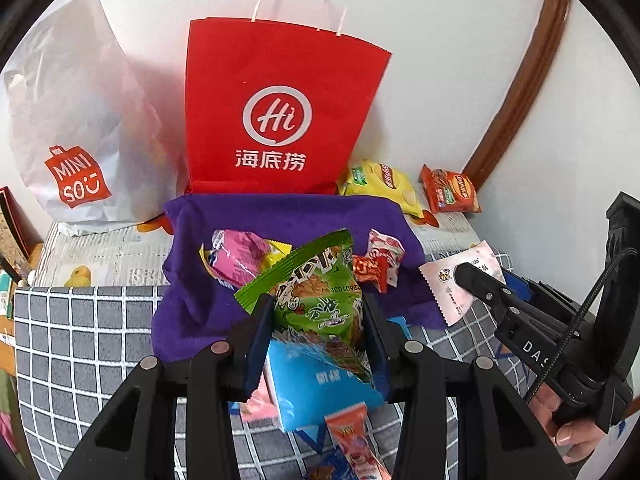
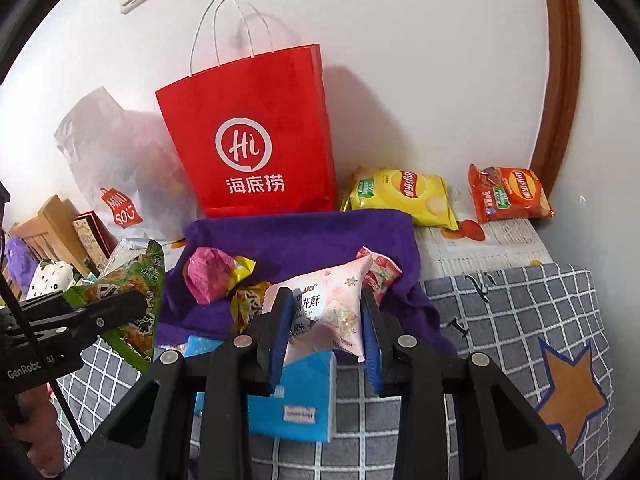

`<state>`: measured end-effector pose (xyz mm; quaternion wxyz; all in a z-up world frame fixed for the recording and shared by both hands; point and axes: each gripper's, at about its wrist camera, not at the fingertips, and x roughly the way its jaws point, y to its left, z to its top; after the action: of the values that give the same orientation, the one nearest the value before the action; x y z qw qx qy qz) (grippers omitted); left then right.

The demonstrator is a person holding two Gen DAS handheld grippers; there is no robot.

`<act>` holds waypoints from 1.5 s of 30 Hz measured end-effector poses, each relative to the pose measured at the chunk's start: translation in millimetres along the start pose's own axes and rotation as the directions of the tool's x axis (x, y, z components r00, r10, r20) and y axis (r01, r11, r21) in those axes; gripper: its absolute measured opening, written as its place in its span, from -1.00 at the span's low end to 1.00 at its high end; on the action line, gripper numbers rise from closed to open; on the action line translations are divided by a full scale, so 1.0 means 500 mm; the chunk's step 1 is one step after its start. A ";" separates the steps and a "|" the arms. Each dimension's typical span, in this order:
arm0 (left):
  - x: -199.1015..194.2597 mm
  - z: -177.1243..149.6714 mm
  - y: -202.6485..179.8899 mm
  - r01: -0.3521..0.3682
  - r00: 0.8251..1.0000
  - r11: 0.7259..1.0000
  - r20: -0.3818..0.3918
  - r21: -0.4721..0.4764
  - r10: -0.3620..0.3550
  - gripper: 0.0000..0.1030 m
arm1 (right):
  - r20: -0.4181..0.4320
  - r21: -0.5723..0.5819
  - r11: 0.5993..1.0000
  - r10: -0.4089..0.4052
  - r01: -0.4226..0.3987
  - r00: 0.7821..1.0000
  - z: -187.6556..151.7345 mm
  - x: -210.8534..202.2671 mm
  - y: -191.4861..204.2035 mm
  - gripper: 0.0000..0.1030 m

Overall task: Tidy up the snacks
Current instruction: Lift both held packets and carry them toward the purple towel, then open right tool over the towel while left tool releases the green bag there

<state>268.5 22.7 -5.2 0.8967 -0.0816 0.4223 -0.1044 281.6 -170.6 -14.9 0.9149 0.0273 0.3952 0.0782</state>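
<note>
Both grippers hold snacks over the purple cloth (image 1: 280,216): left gripper (image 1: 316,320) jaws clamped on a green packet (image 1: 316,300), right gripper (image 2: 326,328) jaws clamped on a pink packet (image 2: 332,308)

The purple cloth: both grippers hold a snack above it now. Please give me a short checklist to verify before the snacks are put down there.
1. Left gripper shut on the green packet: ok.
2. Right gripper shut on the pink packet: ok.
3. Free space on the purple cloth behind the snacks already there: ok.
4. The two grippers apart from each other: ok.
5. Blue packet below the grippers, clear of the path: cannot tell.
</note>
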 end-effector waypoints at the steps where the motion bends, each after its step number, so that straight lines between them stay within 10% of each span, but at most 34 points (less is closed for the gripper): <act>1: 0.003 0.003 0.002 -0.002 1.000 1.000 0.002 0.000 0.002 -0.20 | 0.000 -0.003 1.000 0.003 -0.003 1.000 0.006 0.006 0.003 -0.36; 18: 0.079 0.072 0.086 -0.049 0.999 0.997 0.001 -0.056 0.049 -0.20 | 0.023 -0.016 0.999 0.042 -0.042 0.999 0.101 0.097 0.002 -0.36; 45: 0.246 0.089 0.083 0.019 0.997 1.000 -0.069 -0.007 -0.019 -0.20 | -0.236 0.032 0.995 0.097 -0.093 0.967 0.070 0.371 -0.059 -0.34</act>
<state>384.6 33.6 -77.9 0.8804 -0.0849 0.4524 -0.1142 436.1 -168.7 -127.4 0.8560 0.0459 0.5007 0.1206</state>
